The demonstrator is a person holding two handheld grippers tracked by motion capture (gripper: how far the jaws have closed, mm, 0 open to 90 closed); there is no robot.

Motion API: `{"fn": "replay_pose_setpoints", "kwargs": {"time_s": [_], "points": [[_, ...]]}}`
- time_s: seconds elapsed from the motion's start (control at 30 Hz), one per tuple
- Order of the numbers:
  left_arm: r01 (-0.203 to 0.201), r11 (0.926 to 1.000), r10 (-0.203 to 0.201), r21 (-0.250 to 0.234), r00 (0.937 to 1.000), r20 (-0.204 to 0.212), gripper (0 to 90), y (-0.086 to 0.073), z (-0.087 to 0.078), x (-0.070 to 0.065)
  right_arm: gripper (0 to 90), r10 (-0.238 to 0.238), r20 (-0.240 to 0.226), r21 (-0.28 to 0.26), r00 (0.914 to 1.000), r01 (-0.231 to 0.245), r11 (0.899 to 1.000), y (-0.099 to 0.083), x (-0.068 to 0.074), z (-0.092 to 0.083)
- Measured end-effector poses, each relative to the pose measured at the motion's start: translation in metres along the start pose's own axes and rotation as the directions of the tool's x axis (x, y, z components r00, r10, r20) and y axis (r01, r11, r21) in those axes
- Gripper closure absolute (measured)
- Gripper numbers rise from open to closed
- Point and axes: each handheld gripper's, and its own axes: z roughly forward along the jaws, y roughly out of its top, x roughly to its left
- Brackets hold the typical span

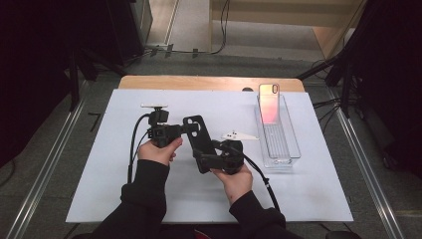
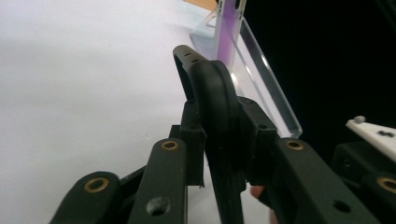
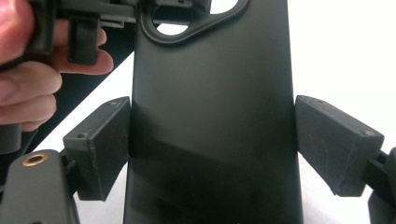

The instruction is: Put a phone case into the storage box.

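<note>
Black soft-plastic phone case [image 1: 197,141] with a rounded camera cut-out near its top sits in mid-air above the middle of the white-covered desk [image 1: 298,194], held between the two grippers. In the high view the left gripper [image 1: 180,128] meets the case at its upper edge beside the cut-out, and the right gripper [image 1: 209,158] meets it at the lower part. The left gripper view looks along the case's curved edge [image 2: 212,107], with that gripper's two pads [image 2: 192,140] pressed against either face, so the jaws are clamped on the case. In the right gripper view the flat back of the case [image 3: 212,116] lies between the two pads [image 3: 100,144]; the left one touches the case's side edge, while a thin gap shows at the right one, so whether this gripper is gripping cannot be told.

To the right on the desk stands a clear rectangular plastic tray [image 1: 293,149], well apart from the case. A phone with a pink-orange glossy back [image 1: 269,103] leans upright at the tray's far end. A small white three-cornered plate [image 1: 238,135] lies on the desk between the case and the tray.
</note>
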Motion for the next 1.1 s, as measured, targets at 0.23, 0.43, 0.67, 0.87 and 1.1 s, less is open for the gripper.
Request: {"fn": "replay_pose_setpoints", "kwargs": {"time_s": [0.23, 0.43, 0.67, 0.87, 1.1], "points": [[-0.001, 0.9998, 0.002, -0.018, 0.9985, 0.055, 77.7, 0.0, -0.004, -0.005, 11.8, -0.013, -0.018, -0.019, 0.9997, 0.013, 1.0, 0.0, 0.002, 0.001], [-0.005, 0.9999, 0.006, -0.016, 0.9981, 0.062, 78.4, -0.001, -0.006, -0.006, 7.7, -0.082, -0.023, -0.012, 0.9964, 0.081, 0.997, 0.003, 0.001, 0.0], [-0.053, 0.9985, 0.054, -0.014, 0.9978, 0.038, 78.6, -0.003, -0.005, -0.009, 0.0, -0.136, -0.051, 0.035, 0.9893, 0.138, 0.99, 0.013, 0.002, -0.001], [-0.125, 0.9917, 0.125, -0.03, 0.9921, -0.003, 78.5, -0.005, -0.006, -0.011, 0.0, -0.141, -0.052, 0.085, 0.9887, 0.145, 0.986, 0.015, -0.005, -0.002], [-0.218, 0.9737, 0.219, -0.067, 0.9756, 0.011, 78.4, -0.01, -0.007, -0.015, 0.0, -0.166, -0.043, 0.107, 0.9852, 0.17, 0.98, 0.015, -0.005, -0.002]]}}
